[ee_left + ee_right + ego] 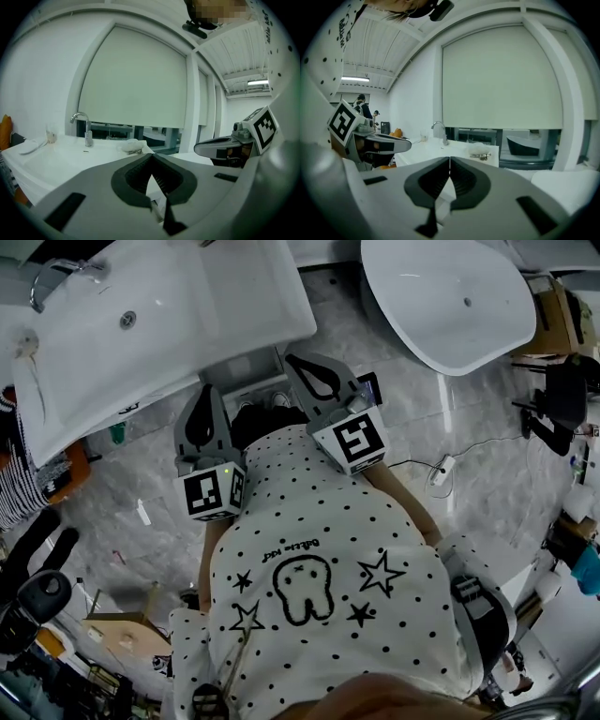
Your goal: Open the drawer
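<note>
We hold the left gripper [208, 390] and right gripper [294, 359] just short of the long white ceramic washbasin [187, 306], both fingers closed on nothing, while the pale grey drawer [246, 369] beneath that washbasin looks untouched, so all the pulling remains.

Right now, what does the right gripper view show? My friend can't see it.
The right gripper, jaws shut with nothing between them, points toward a white sink counter with a faucet. The left gripper sits at the left.
</note>
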A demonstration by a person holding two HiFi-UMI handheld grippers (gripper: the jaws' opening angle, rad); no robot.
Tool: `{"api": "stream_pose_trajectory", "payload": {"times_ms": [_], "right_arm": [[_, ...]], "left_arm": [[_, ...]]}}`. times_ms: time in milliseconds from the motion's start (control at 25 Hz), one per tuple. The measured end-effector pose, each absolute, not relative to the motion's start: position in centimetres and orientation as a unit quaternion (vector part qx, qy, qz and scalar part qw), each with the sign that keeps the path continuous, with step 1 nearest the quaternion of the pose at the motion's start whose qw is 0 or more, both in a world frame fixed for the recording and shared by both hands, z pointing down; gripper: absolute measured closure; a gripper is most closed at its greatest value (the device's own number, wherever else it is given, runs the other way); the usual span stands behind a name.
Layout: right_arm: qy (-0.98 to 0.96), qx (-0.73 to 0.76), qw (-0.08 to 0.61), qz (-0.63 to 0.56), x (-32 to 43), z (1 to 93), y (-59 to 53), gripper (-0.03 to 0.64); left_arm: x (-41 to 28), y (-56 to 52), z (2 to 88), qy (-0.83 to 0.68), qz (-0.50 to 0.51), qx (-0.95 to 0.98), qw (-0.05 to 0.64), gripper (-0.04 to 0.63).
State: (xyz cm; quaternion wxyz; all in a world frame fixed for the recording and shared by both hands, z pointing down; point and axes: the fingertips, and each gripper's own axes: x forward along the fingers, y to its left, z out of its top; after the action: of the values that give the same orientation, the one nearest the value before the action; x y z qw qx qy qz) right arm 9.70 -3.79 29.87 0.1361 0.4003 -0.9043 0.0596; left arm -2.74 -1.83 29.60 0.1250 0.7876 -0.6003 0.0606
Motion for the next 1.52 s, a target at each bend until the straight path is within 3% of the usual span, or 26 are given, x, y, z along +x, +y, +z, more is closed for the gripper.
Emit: {"api": "stream_pose_trajectory", "payload": {"times_ms": [1520], "right_arm": [[-0.903,0.404,0.14,0.05,9.62,29.68,-3.85,0.602]], "left_arm": [[-2.96,-2.0,29.01,-0.604,0.046,0.787,0.12,0.591]]}}
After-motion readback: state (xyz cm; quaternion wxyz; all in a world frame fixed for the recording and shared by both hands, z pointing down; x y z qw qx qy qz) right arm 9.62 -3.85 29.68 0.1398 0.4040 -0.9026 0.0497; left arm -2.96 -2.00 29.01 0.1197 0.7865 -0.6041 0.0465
